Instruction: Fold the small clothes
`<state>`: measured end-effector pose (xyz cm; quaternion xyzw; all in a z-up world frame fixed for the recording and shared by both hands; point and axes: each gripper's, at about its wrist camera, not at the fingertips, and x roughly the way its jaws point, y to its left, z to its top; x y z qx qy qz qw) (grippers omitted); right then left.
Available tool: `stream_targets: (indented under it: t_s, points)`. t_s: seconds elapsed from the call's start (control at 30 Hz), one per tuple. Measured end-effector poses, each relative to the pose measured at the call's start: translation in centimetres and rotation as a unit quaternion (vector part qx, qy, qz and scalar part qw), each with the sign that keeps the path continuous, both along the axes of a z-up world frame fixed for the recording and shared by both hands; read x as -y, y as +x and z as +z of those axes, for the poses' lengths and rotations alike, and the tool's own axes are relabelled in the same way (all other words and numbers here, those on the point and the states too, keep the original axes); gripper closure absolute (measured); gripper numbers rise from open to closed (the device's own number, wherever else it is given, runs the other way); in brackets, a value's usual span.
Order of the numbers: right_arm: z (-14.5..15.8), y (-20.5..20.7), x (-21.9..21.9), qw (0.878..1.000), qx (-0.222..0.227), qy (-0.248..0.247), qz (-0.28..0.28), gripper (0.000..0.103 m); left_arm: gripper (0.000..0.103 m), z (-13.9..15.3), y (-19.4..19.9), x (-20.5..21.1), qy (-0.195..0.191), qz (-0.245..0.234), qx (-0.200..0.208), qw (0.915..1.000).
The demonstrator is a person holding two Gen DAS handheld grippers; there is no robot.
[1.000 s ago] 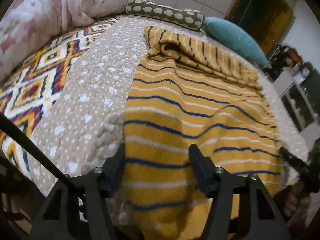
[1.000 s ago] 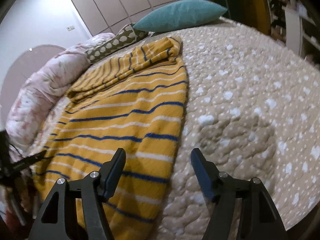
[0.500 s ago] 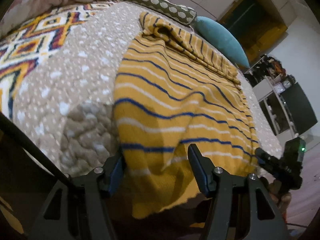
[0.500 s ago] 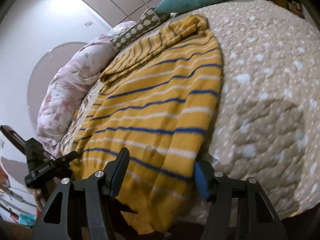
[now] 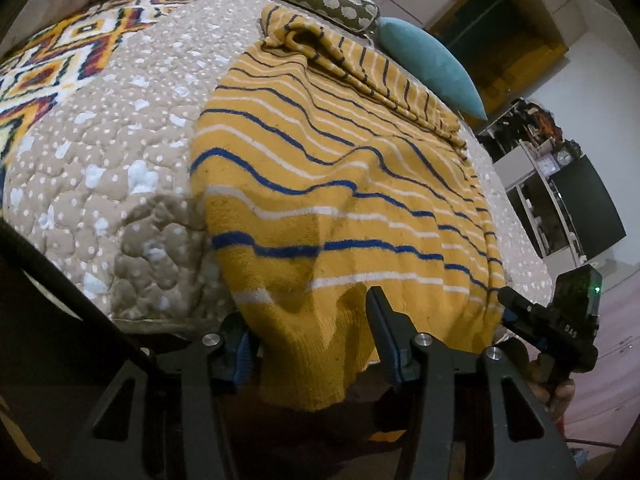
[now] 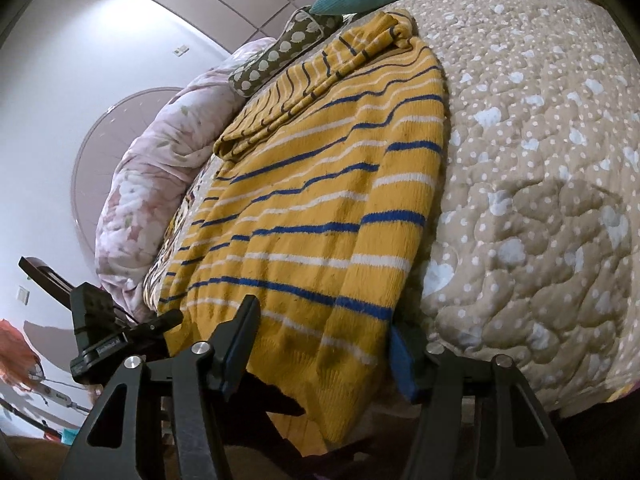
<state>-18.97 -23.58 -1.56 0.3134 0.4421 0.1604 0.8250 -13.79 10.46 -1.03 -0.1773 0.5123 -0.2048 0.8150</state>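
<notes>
Both tongs, left (image 5: 310, 334) and right (image 6: 320, 344), closing, still unclamped astride 1 striped sweater's (image 5: 340, 184) hem.

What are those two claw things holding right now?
Nothing is clamped yet. The left gripper and right gripper each straddle a bottom corner of the yellow striped sweater; their jaws have just been closing around its hem.

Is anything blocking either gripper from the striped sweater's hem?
Nothing visible. The sweater hem already hangs between the jaws of the left gripper and right gripper, which have just been closing.
</notes>
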Motion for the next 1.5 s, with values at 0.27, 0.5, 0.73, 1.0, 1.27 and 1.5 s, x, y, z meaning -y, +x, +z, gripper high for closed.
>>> stream_targets:
  t_s: [0.27, 0.5, 0.73, 1.0, 1.27, 1.5]
  points:
    - [-0.7, -0.9, 0.1, 1.0, -0.02, 0.01, 0.005, 0.063, 0.079, 0.1, 0.1, -1.2, 0.004, 0.026, -0.011, 0.9996]
    - [0.5, -1.2, -0.7, 1.0, -0.006, -0.027, 0.01, 0.076, 0.079, 1.5, -0.1, -0.9, 0.012, 0.025, 0.012, 0.9996]
    - [1.0, -0.8, -1.0, 0.998, 0.004, -0.058, 0.002, 0.076, 0.079, 2.0, 0.2, -1.0, -0.003, 0.027, 0.017, 0.9995]
    - [2.3, -1.2, -0.5, 0.998, 0.035, -0.05, -0.003, 0.076, 0.079, 2.3, 0.8, -1.6, -0.049, 0.026, 0.019, 0.9983]
    - [0.8, 0.0, -0.9, 0.999, 0.005, -0.04, 0.007, 0.075, 0.064, 0.7, 1.8, -1.4, -0.063, 0.033, -0.013, 0.9974]
    - [-0.1, -0.4, -1.3, 0.999, -0.011, -0.052, 0.013, 0.076, 0.091, -0.1, 1.6, -0.4, -0.009, 0.03, -0.02, 0.9993]
